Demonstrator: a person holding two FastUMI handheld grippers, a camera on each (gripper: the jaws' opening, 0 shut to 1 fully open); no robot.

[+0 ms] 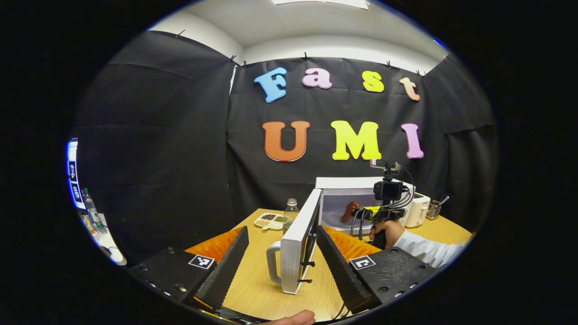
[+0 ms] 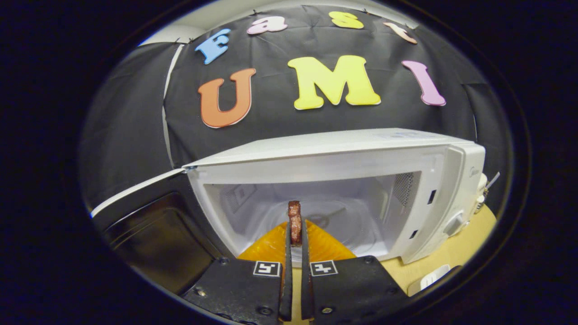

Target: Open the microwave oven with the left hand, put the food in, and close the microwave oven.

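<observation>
- Fingers (image 2: pixel 294 253) of the right gripper (image 2: pixel 294 234) pinch the food (image 2: pixel 294 221), centre frame, before the microwave (image 2: pixel 343 149) cavity.
- Left gripper (image 1: pixel 282 253) spread wide, lower centre, flanking the open door (image 1: pixel 298 239) without touching.

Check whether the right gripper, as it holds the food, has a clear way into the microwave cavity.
Probably yes. The microwave door is swung wide open, and the right gripper, shut on the food, points straight at the open cavity. Nothing shows between them; the turntable inside looks bare.
</observation>
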